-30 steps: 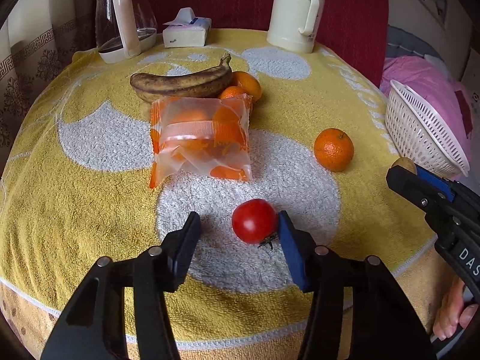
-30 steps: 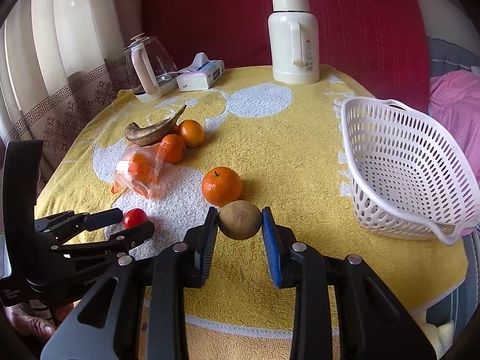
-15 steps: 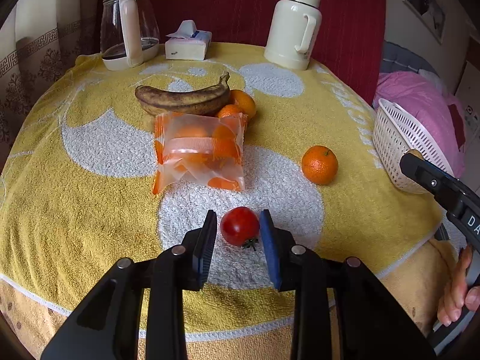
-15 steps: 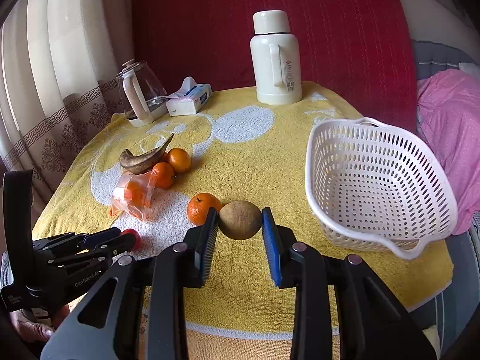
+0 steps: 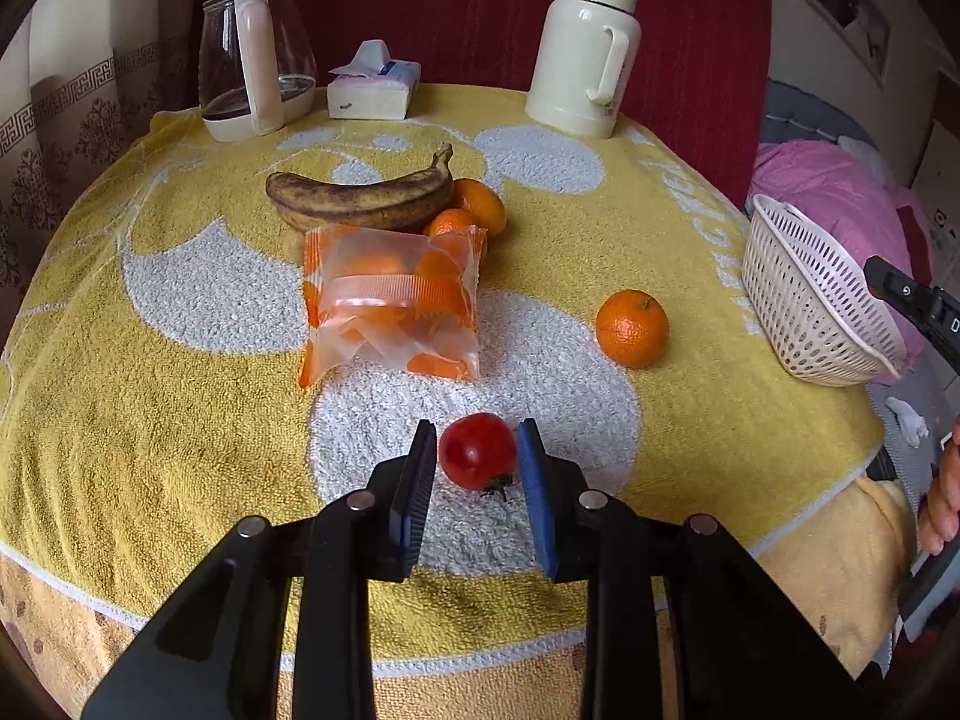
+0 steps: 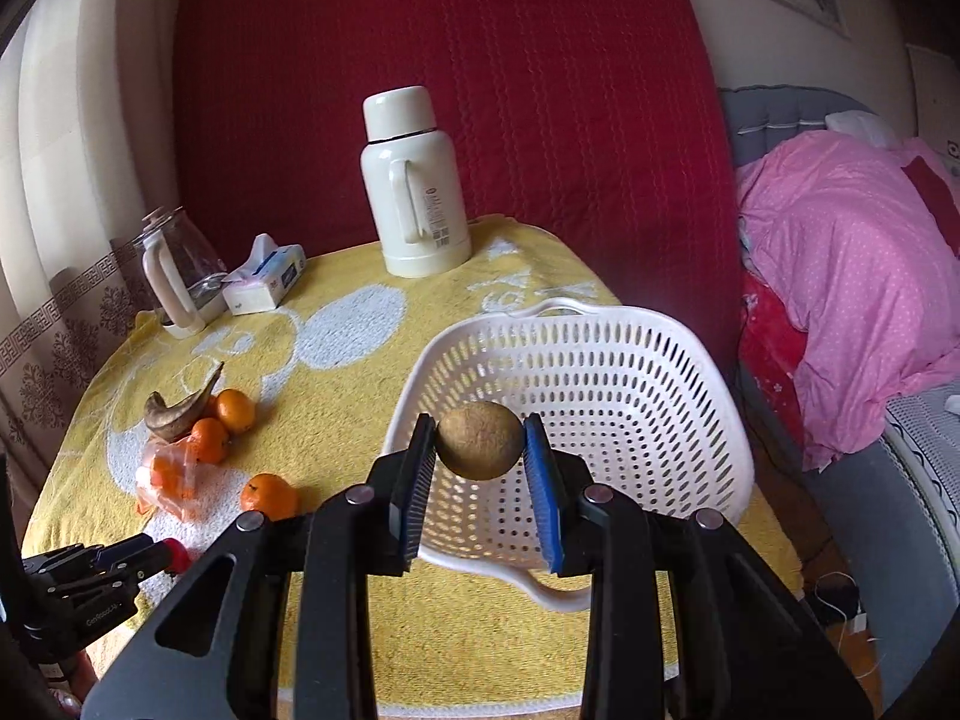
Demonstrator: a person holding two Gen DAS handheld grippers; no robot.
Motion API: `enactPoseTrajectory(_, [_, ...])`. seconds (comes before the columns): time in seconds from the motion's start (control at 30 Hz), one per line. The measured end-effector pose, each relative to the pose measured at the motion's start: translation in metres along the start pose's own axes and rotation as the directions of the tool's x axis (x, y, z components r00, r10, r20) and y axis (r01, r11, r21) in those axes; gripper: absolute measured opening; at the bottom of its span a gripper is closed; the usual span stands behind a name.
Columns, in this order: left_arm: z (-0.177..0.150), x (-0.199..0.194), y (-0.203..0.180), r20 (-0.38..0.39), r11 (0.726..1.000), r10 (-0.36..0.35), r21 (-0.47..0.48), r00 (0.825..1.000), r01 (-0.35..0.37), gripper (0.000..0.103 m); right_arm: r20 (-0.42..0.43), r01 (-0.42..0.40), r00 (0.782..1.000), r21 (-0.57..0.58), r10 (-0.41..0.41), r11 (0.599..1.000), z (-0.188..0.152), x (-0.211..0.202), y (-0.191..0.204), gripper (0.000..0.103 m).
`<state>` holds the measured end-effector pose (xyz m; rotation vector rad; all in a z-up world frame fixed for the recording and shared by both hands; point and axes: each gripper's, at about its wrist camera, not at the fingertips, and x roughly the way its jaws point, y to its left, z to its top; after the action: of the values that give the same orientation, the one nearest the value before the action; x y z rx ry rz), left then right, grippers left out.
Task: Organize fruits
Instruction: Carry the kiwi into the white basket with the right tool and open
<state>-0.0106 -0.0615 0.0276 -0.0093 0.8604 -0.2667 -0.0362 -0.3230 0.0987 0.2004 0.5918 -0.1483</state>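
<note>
Low on the yellow-towelled table, my left gripper is shut on a red tomato that rests on the towel. My right gripper is shut on a round brown fruit and holds it in the air over the near rim of the white basket. A loose orange lies between the tomato and the basket. Farther back are a brown banana, two oranges and a clear bag of orange fruit. The basket has no fruit in it.
A cream thermos, a glass kettle and a tissue box stand along the table's far edge. Pink bedding lies on a bed to the right. A person's hand shows at the right edge.
My left jaws have closed from wide apart onto the tomato. My right gripper has carried the brown fruit rightward and a little up, from beside the loose orange to over the basket.
</note>
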Motion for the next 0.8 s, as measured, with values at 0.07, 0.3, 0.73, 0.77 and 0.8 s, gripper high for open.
enactPoseTrajectory(0.07, [0.000,0.001,0.000,-0.004,1.000,0.000,-0.003,1.000,0.000,0.029,-0.005,0.020,1.000,0.016,-0.020,1.000,0.001,0.004,-0.009,0.031])
enactPoseTrajectory(0.3, [0.000,0.007,-0.003,-0.010,1.000,0.005,0.001,1.000,-0.005,0.030,-0.008,0.037,0.999,0.053,-0.036,0.998,-0.002,0.008,-0.024,0.055])
enactPoseTrajectory(0.73, [0.003,-0.001,-0.008,0.019,1.000,0.006,-0.002,1.000,-0.006,0.029,0.025,0.026,0.999,0.094,-0.029,0.995,0.002,-0.002,-0.032,0.057])
enactPoseTrajectory(0.77, [0.004,-0.003,-0.009,0.025,1.000,0.004,0.000,1.000,-0.004,0.029,0.028,0.027,0.999,0.094,-0.029,0.995,0.002,-0.002,-0.033,0.057])
enactPoseTrajectory(0.8, [0.006,-0.006,-0.011,0.031,1.000,0.000,0.003,1.000,0.000,0.029,0.031,0.027,0.999,0.096,-0.030,0.995,0.003,-0.003,-0.033,0.057])
